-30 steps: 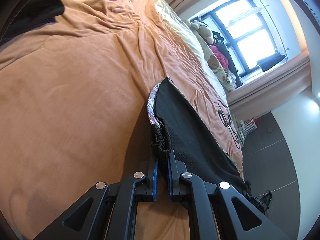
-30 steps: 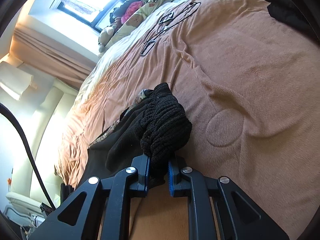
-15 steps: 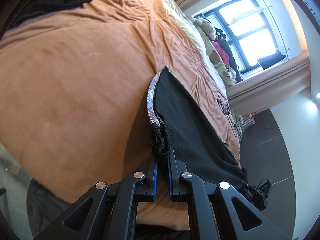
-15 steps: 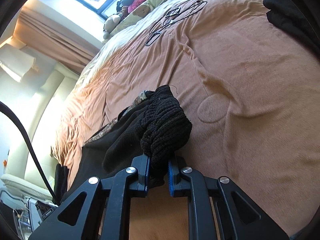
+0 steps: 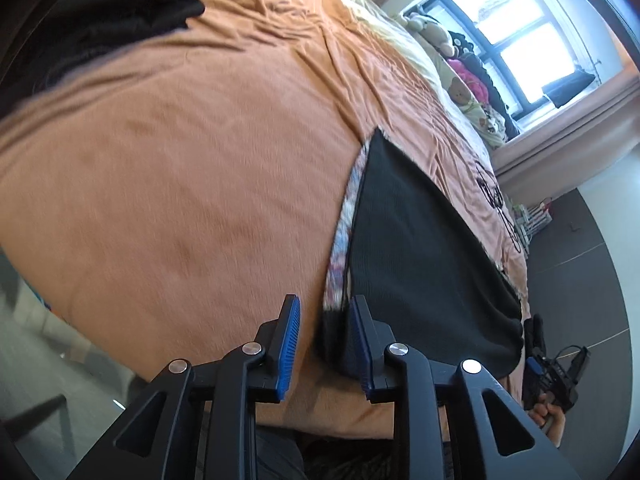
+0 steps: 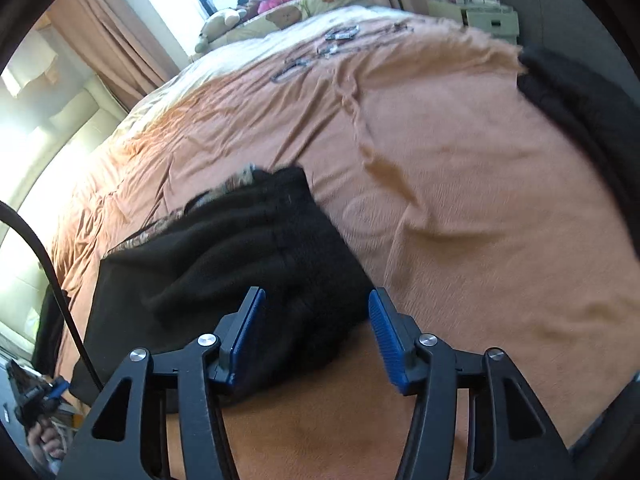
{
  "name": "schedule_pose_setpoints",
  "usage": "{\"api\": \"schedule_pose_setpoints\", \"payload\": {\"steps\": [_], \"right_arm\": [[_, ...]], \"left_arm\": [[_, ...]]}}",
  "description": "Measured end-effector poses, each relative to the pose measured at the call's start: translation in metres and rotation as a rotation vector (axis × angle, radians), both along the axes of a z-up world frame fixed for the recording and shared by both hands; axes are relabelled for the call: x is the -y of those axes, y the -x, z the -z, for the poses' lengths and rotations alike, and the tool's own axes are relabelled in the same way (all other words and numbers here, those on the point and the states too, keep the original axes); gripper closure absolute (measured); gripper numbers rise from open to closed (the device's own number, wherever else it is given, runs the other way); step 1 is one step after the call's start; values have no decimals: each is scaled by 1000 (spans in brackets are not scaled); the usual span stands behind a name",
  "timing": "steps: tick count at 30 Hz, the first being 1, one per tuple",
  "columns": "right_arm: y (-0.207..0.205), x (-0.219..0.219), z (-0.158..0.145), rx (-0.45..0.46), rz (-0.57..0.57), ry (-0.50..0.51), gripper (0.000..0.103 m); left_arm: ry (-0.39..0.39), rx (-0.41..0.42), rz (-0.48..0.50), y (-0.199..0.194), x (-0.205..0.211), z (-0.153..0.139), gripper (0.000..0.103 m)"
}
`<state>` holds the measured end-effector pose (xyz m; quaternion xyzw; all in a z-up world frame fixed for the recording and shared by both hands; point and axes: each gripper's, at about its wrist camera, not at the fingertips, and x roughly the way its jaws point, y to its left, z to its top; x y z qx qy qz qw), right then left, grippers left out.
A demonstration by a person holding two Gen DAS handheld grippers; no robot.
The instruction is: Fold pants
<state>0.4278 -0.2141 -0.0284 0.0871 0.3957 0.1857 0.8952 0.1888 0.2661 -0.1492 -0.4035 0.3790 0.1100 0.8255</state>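
We see black pants flat on orange bedspread near bed edge — left gripper opening, pads off waistband; right gripper opening — bunched cloth between, unclamped.

A home bedroom is shown. Most of both views is filled by a large bed covered with an orange blanket. Stuffed toys (a teddy bear among them) and piled clothes are lined along the window. Beige curtains are hung beside it, and dark floor tiles are seen past the bed.
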Motion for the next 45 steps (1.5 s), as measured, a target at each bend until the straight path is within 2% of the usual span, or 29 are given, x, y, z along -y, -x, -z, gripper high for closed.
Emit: {"api": "schedule_pose_setpoints", "payload": {"steps": [5, 13, 29, 36, 45], "right_arm": [[-3, -21, -9, 44, -65, 53, 51], [-28, -70, -17, 93, -207, 160, 51], [-97, -173, 1, 54, -414, 367, 51], [-115, -199, 10, 47, -447, 433, 51], [-123, -239, 21, 56, -545, 519, 51]], "left_arm": [[-35, 6, 13, -14, -12, -6, 75], [-68, 1, 48, -46, -24, -14, 75], [-136, -26, 194, -159, -33, -22, 75], [-165, -52, 259, -208, -35, -13, 75], [-181, -93, 311, -250, -41, 4, 75]]}}
